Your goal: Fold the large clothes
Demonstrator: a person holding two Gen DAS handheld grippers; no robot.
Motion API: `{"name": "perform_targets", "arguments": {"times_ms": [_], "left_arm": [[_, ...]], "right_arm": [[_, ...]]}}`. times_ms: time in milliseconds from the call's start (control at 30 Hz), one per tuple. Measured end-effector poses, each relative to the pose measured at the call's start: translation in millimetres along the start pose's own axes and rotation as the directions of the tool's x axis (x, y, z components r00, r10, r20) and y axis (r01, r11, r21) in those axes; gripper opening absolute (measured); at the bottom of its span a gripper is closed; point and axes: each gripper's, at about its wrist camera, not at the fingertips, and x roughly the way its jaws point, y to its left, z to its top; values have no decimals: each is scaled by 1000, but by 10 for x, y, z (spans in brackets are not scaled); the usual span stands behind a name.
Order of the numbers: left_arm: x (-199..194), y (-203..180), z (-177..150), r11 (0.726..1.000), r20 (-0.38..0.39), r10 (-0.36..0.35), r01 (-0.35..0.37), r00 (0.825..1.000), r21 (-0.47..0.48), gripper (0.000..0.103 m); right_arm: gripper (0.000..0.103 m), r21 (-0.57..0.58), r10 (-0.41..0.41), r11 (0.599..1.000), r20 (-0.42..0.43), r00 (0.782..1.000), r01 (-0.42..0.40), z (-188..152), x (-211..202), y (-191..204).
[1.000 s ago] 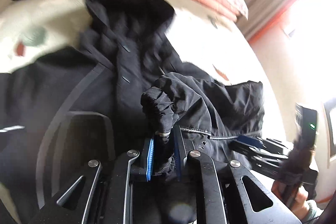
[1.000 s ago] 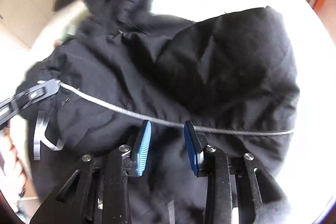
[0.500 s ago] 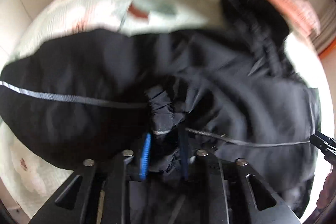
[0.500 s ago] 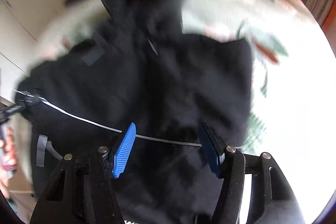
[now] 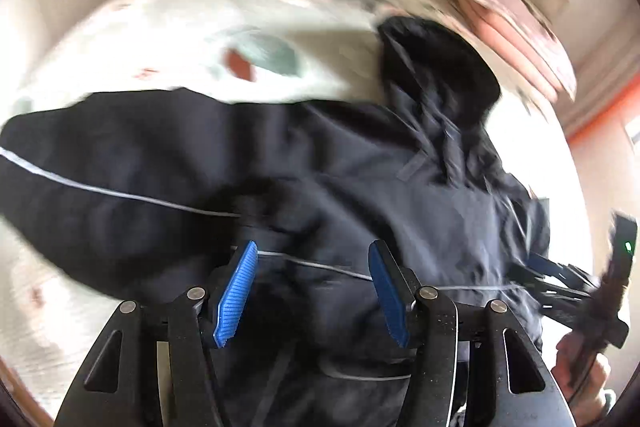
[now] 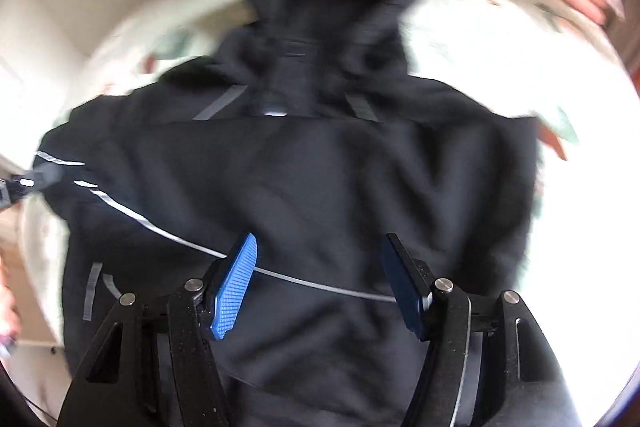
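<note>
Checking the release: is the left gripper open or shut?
Open: the left gripper has its blue pads spread, with only the black jacket lying beyond them.

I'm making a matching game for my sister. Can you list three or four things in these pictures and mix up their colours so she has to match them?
Things:
1. jacket
2. finger pads
3. stripe on the jacket
4. folded blanket

Colours:
a. pink
b. blue
c. black
d. silvery grey

Pairs: 1-c, 2-b, 3-d, 4-a
</note>
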Motion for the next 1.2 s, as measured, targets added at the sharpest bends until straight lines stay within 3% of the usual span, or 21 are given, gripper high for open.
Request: {"name": "perform_targets", "arguments": {"times_ms": [67,133,167,333,433,500,567,667,733,767,967,1067,1200], "left_arm": [[316,-120,-61,1000,-70,-30,29,997,-9,60],[672,-139,-134,1000,-129,1,-4,992,-22,59],[791,-128,-183,999,-147,28,-30,989,-13,59],[847,-108,-192,999,-145,25,-28,989,-19,60],[533,-19,-170,998,-122,-43,38,992,-40,60],[182,173,-164,996,-55,-69,66,996,-53,60],[-72,463,-164,996,-21,-37,36,999,-80,60],[-421,1226,-125,983,11,69,-66,998,-172,60],[-552,1704,-72,965,25,140,-131,990,-229,60],[-658,2104,-31,943,26,179,-165,983,-289,60],[-923,3624,252,826,60,285,-213,957,-522,61],[-823,4172,348,781,65,247,-159,967,-604,61],[-561,4583,382,741,59,217,-125,974,-659,61]], "right_arm": [[68,-10,2,1000,-44,999,-2,39,238,128],[68,-18,-25,1000,-127,992,23,-21,556,218],[69,-28,-34,999,-123,992,30,8,632,248],[76,-34,-58,998,-119,991,55,118,660,282],[77,6,-21,1000,-122,992,22,153,504,229],[76,33,-9,999,-85,996,12,152,265,163],[77,35,-36,999,-52,998,38,84,19,226],[77,56,-72,996,-51,996,75,-35,-130,358],[77,83,-73,994,-59,996,77,-97,-146,456],[77,93,-73,993,-65,995,79,-95,-141,544],[77,140,-38,989,-92,995,51,-335,-180,991],[77,152,-19,988,-97,995,34,-289,-64,1205],[77,126,-29,991,-106,994,43,-199,13,1440]]}}
